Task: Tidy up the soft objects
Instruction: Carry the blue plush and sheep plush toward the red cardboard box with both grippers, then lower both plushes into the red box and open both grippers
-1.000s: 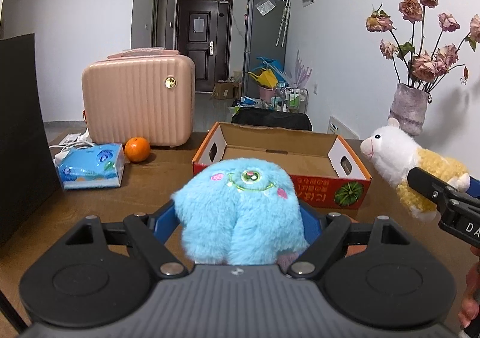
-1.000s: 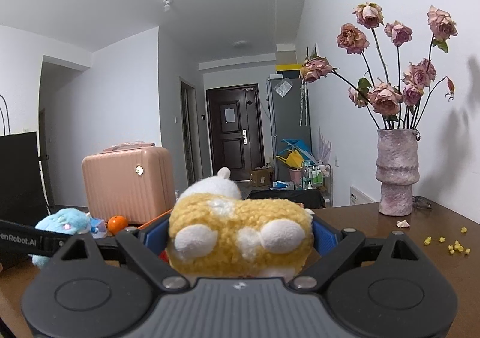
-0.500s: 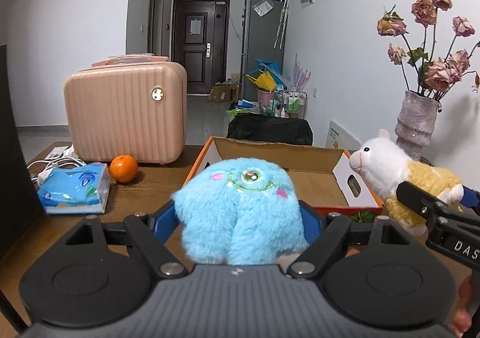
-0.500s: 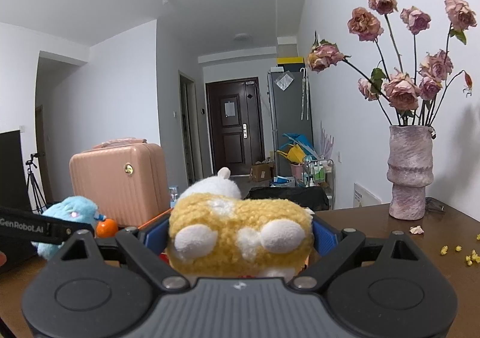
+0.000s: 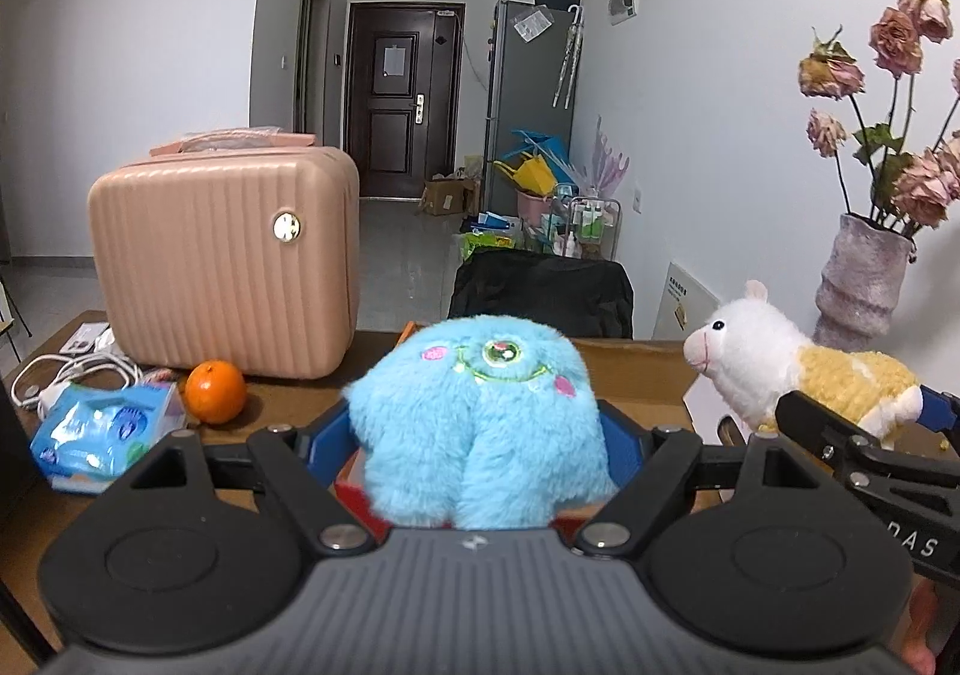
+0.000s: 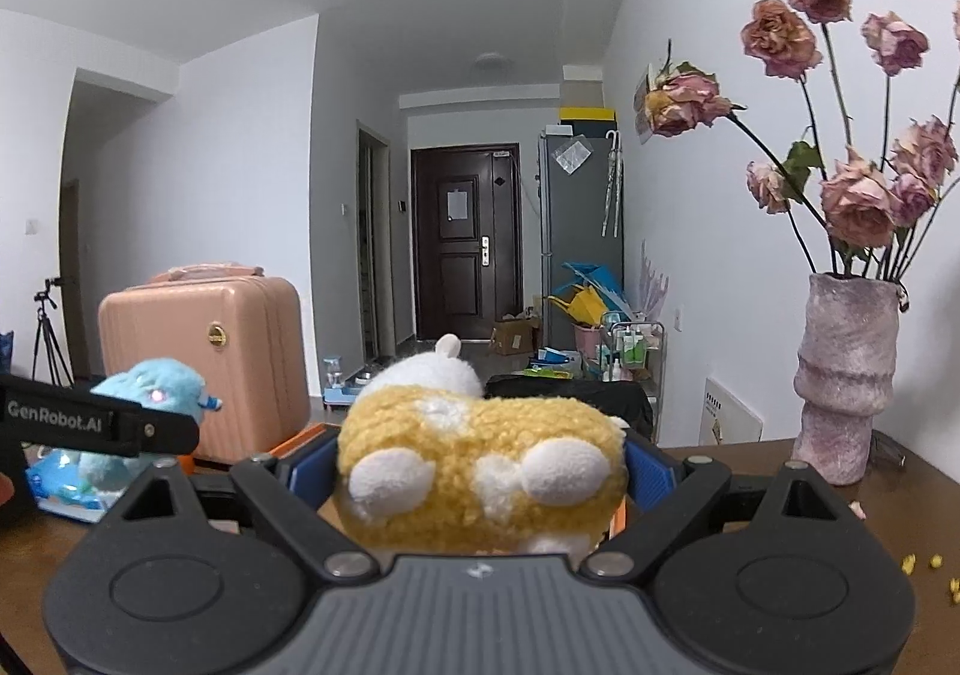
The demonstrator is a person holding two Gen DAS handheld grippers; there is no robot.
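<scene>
Blue plush monster (image 5: 480, 429) sits squeezed in my left hand-held gripper (image 5: 480, 438), yellow lamb (image 6: 480, 474) in my right hand-held gripper (image 6: 477, 471), both above the cardboard box (image 5: 636, 378). I'd lower each level, then ease the jaws apart gently.

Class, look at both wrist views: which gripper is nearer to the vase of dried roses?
Right. The right gripper, clamping the yellow sheep plush, is beside the vase; the left gripper, holding the blue plush, is farther away.

A pink suitcase (image 5: 222, 261) stands behind an orange (image 5: 215, 392).
</scene>
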